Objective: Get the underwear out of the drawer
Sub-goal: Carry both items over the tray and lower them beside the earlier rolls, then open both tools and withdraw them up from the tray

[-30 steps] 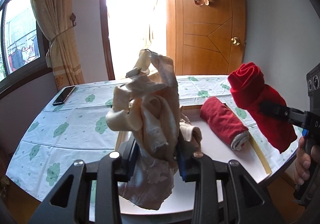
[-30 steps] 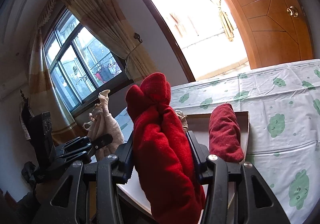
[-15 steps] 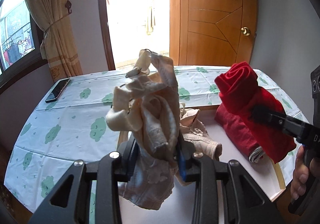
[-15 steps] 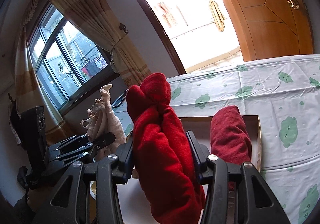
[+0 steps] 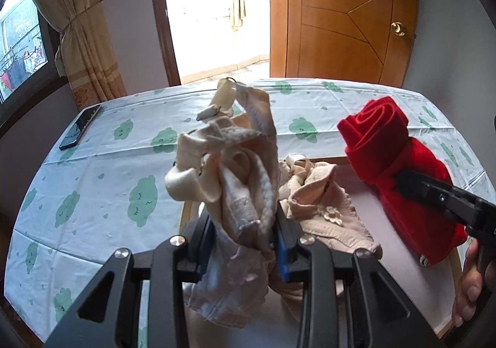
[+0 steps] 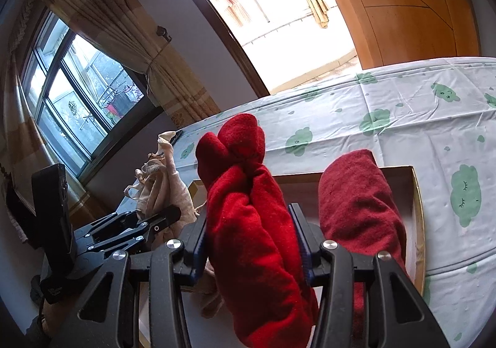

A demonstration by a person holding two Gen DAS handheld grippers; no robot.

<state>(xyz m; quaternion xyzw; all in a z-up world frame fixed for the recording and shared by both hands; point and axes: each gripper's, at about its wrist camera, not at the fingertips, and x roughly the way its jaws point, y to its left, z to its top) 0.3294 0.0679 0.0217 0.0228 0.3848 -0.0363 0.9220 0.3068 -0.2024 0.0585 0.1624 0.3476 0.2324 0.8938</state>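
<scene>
My left gripper (image 5: 245, 224) is shut on a cream underwear bundle (image 5: 241, 168) that stands up between its pads, above the drawer's left end. My right gripper (image 6: 251, 233) is shut on a bright red rolled garment (image 6: 248, 208), which also shows in the left wrist view (image 5: 381, 143). The drawer (image 6: 417, 202) is a shallow white box with a wooden rim, resting on the table. Inside it lie a beige lace underwear (image 5: 322, 208) and a dark red roll (image 6: 356, 208). The right wrist view shows the left gripper (image 6: 155, 220) off to the left with its bundle (image 6: 164, 180).
The table (image 5: 93, 193) carries a white cloth with green clouds. A black phone (image 5: 79, 127) lies near its far left edge. A person's hand (image 5: 468, 286) grips the right tool. Beyond the table are a wooden door (image 5: 341, 22), curtains and a window.
Both grippers have moved forward and sunk toward the table, each still holding its garment. In the left wrist view the bright red roll now covers the dark red one.
</scene>
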